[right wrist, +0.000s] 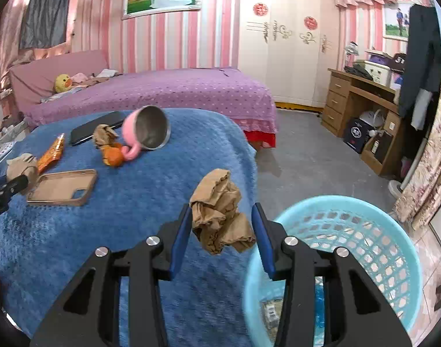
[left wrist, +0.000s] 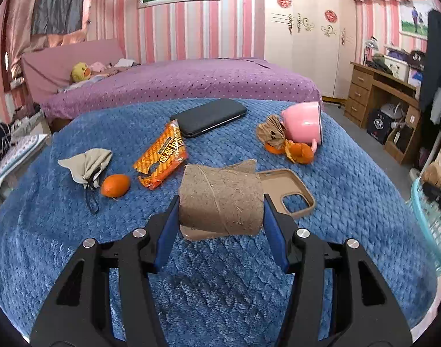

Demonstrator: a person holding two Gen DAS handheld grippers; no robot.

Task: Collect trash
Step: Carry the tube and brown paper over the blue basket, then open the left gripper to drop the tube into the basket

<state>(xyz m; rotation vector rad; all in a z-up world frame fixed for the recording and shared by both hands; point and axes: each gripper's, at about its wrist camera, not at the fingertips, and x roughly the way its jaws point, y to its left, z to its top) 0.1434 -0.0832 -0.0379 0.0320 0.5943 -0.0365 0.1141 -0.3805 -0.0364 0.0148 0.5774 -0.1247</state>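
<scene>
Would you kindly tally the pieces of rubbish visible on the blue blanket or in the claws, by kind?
Crumpled brown paper wads: 2
Brown cardboard tubes: 1
Torn orange snack wrappers: 1
Orange peel heaps: 1
Total: 5

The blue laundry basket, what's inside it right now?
Through the blue basket mesh, some printed wrapper-like trash lies at the bottom. The right claw, shut on crumpled brown paper, hides much of the inside.
</scene>
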